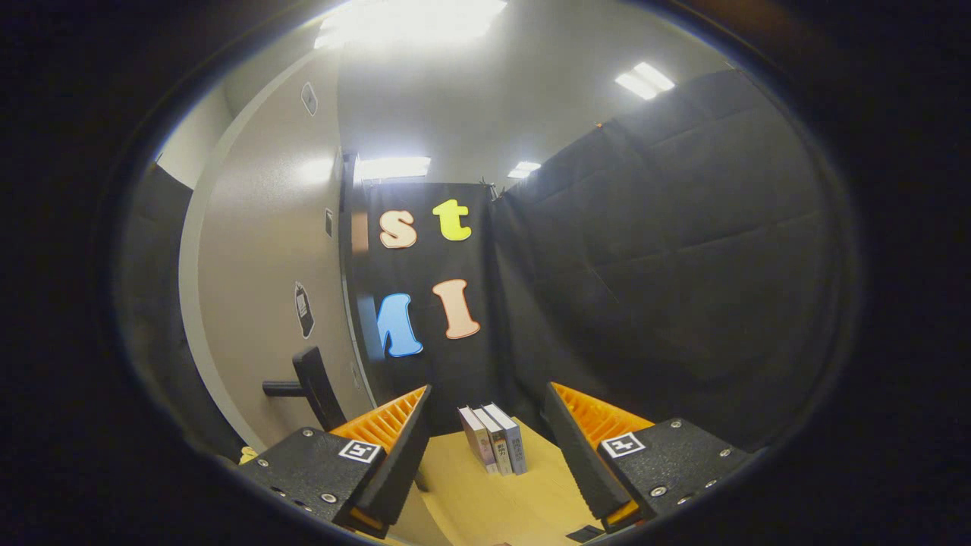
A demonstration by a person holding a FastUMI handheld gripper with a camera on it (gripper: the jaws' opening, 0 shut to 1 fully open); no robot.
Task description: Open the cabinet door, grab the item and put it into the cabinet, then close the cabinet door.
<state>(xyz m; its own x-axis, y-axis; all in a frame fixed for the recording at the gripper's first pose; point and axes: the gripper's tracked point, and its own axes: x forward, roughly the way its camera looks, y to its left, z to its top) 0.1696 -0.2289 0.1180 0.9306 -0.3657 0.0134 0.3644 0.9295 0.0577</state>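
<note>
Tongs (485, 425) gape empty, 3 upright books (494, 440) just ahead between them.

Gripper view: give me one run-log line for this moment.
gripper: open, holding nothing | books: three upright on table, ahead between fingers | cabinet door: beside, handle untouched

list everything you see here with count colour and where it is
books: three, pale and grey covers, standing upright side by side on the table, beyond the fingers and between them
table: one, light wood, under the books and the fingers
cabinet door: one, beige, left of the fingers, seen at an angle
handle: one, black, sticking out from the cabinet door just past the left finger
stickers: a few, dark, on the cabinet door
ceiling lights: several, white, overhead
gripper: one, fingers open and empty, spread either side of the books
</note>
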